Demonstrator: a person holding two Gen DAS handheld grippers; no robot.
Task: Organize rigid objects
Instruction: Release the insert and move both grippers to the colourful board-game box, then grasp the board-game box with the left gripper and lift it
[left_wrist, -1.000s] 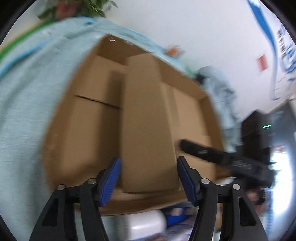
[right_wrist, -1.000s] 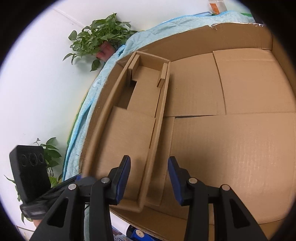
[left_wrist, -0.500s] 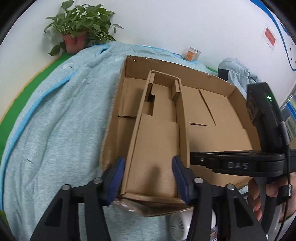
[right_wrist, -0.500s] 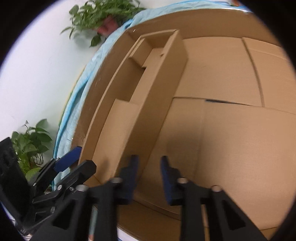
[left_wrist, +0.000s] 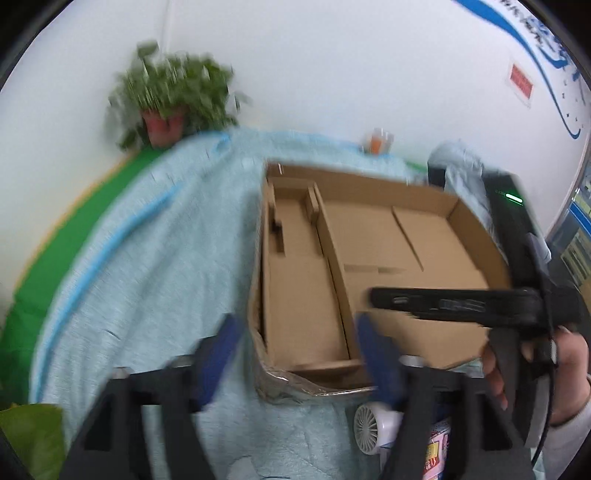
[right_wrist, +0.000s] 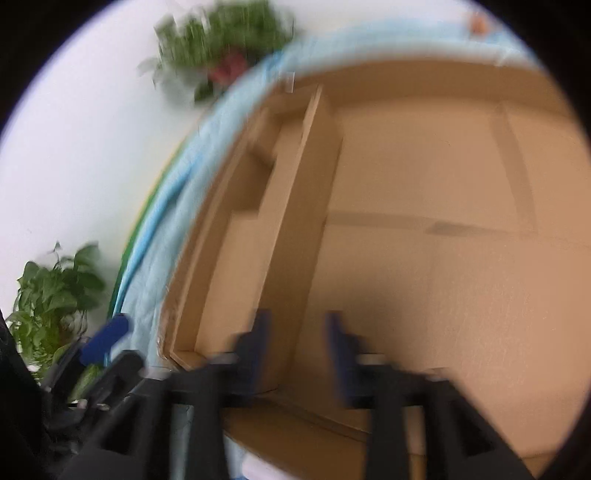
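A wide shallow cardboard box (left_wrist: 424, 229) lies on a light blue cloth (left_wrist: 166, 258). A narrow cardboard insert tray (left_wrist: 299, 295) sits along its left wall. My left gripper (left_wrist: 299, 354) hangs just before the box's near left corner. Its blue-padded jaws are opening and touch nothing. From the right, my right gripper (left_wrist: 443, 302), held by a hand (left_wrist: 535, 362), reaches over the box floor. In the right wrist view, the right gripper (right_wrist: 299, 347) is opening astride the right wall of the insert (right_wrist: 240, 258), pads clear of it. The picture is blurred.
Potted plants stand at the far left corner (left_wrist: 170, 96) and beside the table (right_wrist: 51, 295). A small white fan (left_wrist: 373, 424) and a printed packet (left_wrist: 436, 450) lie below the box's near edge. An orange cup (left_wrist: 378, 142) and a heap of clothing (left_wrist: 461, 166) sit behind the box.
Both grippers have widened. The right one had closed on the insert's wall and has let go. The insert now lies against the box's left wall. The left gripper has drawn back and risen.
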